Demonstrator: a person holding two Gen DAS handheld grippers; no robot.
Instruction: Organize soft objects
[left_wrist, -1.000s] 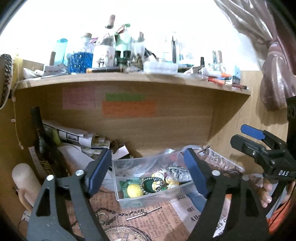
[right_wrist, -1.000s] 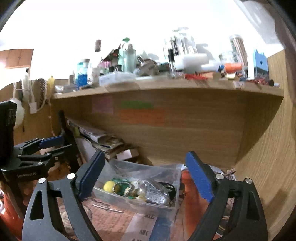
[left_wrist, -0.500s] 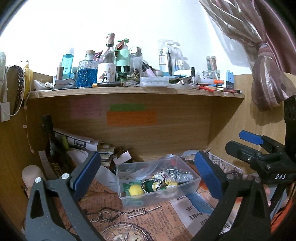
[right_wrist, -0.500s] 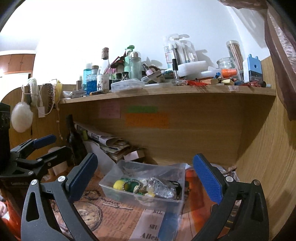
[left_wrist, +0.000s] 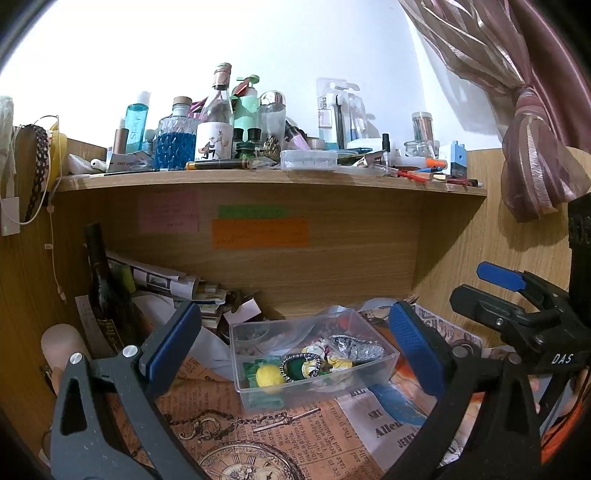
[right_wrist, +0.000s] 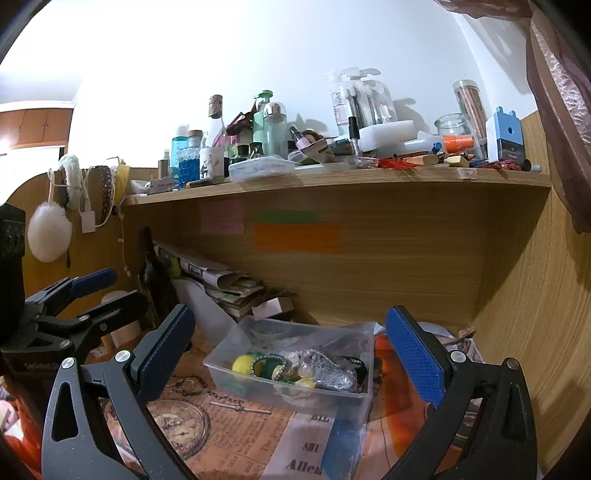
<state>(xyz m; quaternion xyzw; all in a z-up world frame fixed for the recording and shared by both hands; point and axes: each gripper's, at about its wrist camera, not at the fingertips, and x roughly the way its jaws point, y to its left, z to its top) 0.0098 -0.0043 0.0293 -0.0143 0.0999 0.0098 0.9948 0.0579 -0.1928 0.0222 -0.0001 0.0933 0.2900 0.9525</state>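
Both grippers drew back from the desk nook over that second. In the left wrist view the clear plastic box (left_wrist: 314, 360) shrank between the wide-open fingers (left_wrist: 415, 347) of the left gripper (left_wrist: 295, 345), and more of the printed paper (left_wrist: 258, 439) with its clock face showed in front. The view tipped upward too — the cluttered shelf (left_wrist: 269, 177) dropped lower and came sharp, its bottles no longer blown out by glare. The right gripper (right_wrist: 290, 345) backed off likewise, and a white pompom (right_wrist: 50, 232) came into sight — hanging at the left.
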